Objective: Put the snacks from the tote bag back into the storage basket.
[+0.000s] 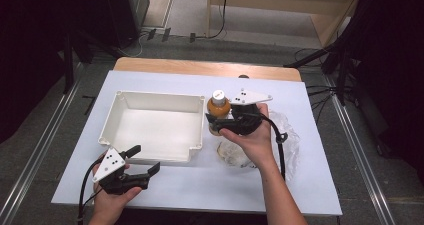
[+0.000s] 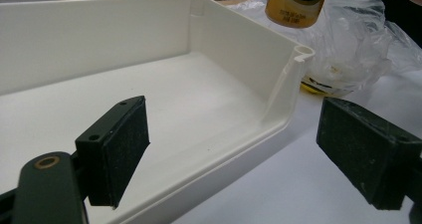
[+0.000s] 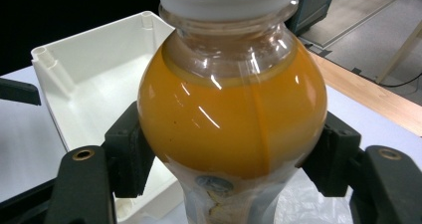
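The left gripper (image 1: 145, 161), nearest the table's front edge, stands released with nothing between its jaws, beside the shallow white rectangular plastic tray (image 1: 114, 116). Farther off, the right gripper (image 3: 229, 154) grasps the clear plastic bottle of orange juice with a white screw cap (image 3: 231, 109), just right of the tray. Judged moderately heavy, rigid, smooth and slippery: grip the round body below the shoulder, as here. Crumpled clear plastic bag (image 1: 290, 135) lies beyond.

Black claw (image 1: 141, 161), grey dotted plate (image 1: 109, 165), black cable (image 1: 84, 185).
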Available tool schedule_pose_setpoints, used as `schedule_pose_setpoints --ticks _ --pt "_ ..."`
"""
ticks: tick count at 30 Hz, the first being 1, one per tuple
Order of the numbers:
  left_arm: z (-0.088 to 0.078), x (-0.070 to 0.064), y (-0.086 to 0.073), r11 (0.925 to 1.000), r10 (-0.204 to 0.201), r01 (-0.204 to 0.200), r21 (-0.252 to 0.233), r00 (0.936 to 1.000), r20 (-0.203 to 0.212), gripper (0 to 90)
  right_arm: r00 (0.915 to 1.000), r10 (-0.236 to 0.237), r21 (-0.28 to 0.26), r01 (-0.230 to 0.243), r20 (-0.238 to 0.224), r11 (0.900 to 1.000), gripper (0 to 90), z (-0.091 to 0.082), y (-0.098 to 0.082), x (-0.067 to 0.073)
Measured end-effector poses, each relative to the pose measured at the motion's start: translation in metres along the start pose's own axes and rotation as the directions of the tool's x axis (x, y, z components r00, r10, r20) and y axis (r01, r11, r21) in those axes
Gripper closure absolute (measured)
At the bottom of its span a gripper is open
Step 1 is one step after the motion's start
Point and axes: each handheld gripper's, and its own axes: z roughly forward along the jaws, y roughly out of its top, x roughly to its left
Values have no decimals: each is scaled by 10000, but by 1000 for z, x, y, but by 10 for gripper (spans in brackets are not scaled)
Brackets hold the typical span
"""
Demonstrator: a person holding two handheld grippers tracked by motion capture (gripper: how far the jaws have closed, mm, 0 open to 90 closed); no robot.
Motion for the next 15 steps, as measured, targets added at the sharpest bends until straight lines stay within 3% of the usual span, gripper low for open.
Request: schedule_pose_setpoints --ticks 10,15 --pt "-14 12 -3 10000 -33 32 -55 9998 -198 129 9999 -102 -36 102 -95 9999 320 6 7 4" --pt "-13 14 -3 9999 -110 109 -64 9998 -191 132 9999 -117 -27 117 -111 9999 320 8 9 5"
